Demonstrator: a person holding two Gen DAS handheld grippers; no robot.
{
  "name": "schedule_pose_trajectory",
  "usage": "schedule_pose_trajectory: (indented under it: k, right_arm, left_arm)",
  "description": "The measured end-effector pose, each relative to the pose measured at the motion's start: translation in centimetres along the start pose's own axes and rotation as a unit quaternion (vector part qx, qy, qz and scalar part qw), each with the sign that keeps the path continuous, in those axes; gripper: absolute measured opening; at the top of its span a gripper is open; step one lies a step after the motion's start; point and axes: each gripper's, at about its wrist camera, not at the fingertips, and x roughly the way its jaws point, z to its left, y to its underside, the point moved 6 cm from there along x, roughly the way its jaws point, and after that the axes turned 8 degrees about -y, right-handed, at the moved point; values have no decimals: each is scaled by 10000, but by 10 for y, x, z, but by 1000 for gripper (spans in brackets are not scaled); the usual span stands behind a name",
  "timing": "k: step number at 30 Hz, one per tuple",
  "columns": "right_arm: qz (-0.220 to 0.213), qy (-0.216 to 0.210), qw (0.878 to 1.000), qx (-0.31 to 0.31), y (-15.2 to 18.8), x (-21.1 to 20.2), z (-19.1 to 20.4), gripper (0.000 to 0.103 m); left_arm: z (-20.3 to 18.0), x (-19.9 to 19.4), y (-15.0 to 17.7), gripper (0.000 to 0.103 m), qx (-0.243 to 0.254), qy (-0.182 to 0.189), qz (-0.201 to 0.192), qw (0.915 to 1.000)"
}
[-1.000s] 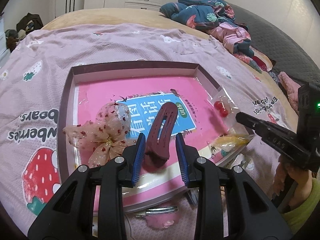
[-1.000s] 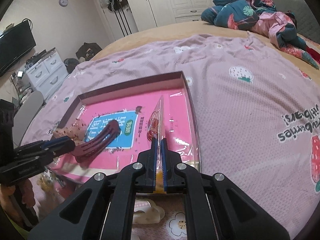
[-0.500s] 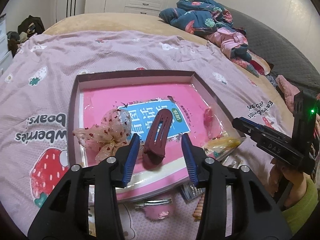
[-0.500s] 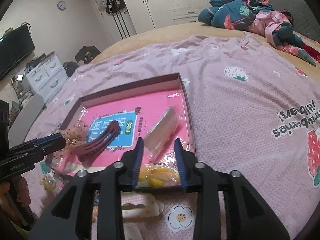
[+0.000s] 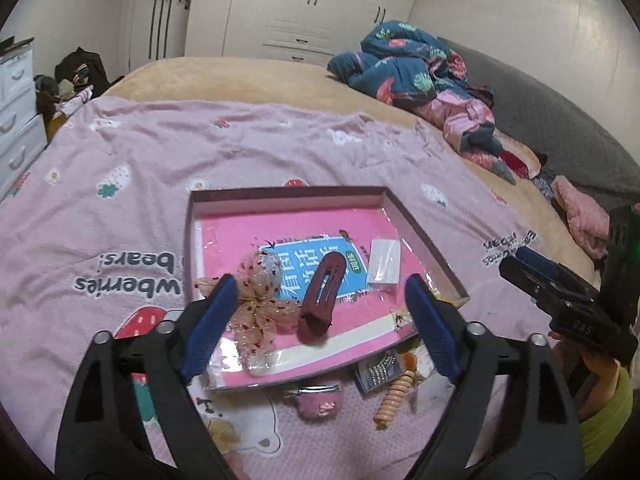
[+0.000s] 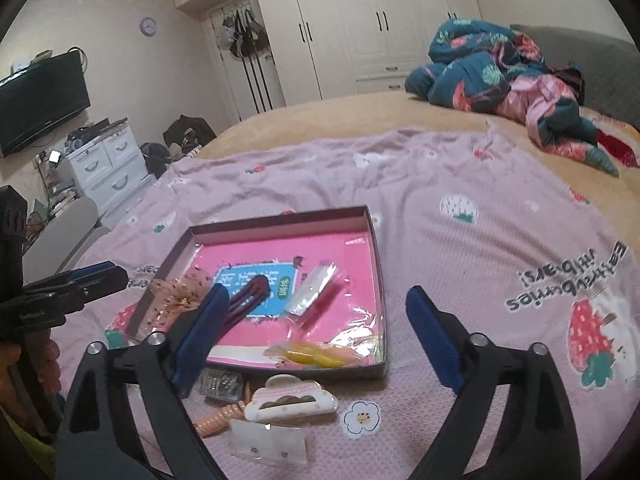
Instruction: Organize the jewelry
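Observation:
A shallow box point(image 5: 288, 194) with a pink lining lies on the lilac strawberry blanket. In it rest a dark red hair clip point(image 5: 322, 290), a sheer dotted bow point(image 5: 260, 300) and a clear packet point(image 5: 384, 262). My left gripper point(image 5: 320, 284) hovers above the box's near edge. Its jaws are opening wide and touch nothing. My right gripper point(image 6: 317, 291) hangs over the box point(image 6: 280, 216) too, jaws opening, with nothing held. Below it lie the clear packet point(image 6: 316, 288) and a yellow packet point(image 6: 316, 354). The clip point(image 6: 248, 296) shows left of centre.
On the blanket in front of the box lie a white cloud claw clip point(image 6: 290, 400), a peach coil hair tie point(image 5: 394, 396), a packet of silver clips point(image 5: 378, 370) and a pink fuzzy clip point(image 5: 320, 400). Heaped bedding point(image 5: 420, 72) sits far right; white drawers point(image 6: 108, 160) stand left.
Both grippers rose and drew back while their jaws spread wide. The right one let go of the clear packet, which now lies flat in the box. The red clip stays in the box.

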Motion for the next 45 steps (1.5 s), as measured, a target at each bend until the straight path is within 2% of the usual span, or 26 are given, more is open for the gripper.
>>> schedule_pose_trajectory:
  k: [2,5,12,24,34,45]
  right_arm:
    - [-89,-29,9999,-49,-4,-10,4,93]
    - [-215,-54,9997,-90,-8,-23,9,94]
    - [-437,-145,9988,-168,-17,-53,19,96]
    - [-638,-275,9969,-365,-19,-89,37,97]
    - [-552,-266,9971,-450,-8,-101,41,98]
    - [-252,-211,9982,-509,20,-96,42,98]
  left_arm:
    - [3,-11,-3,88,-79,-7,-96,9999]
    - [6,-25,-6,93,-118,-90,-229,9996]
    - [9,-63,-9,94,-165,-179,-525,9983]
    - [1,-98,-4,94,-163,-141,-742,9970]
    - [-2,-104,6,94,-123,-159,-684,9975]
    - [-1,-99,28,94,-111,-228,-476,9985]
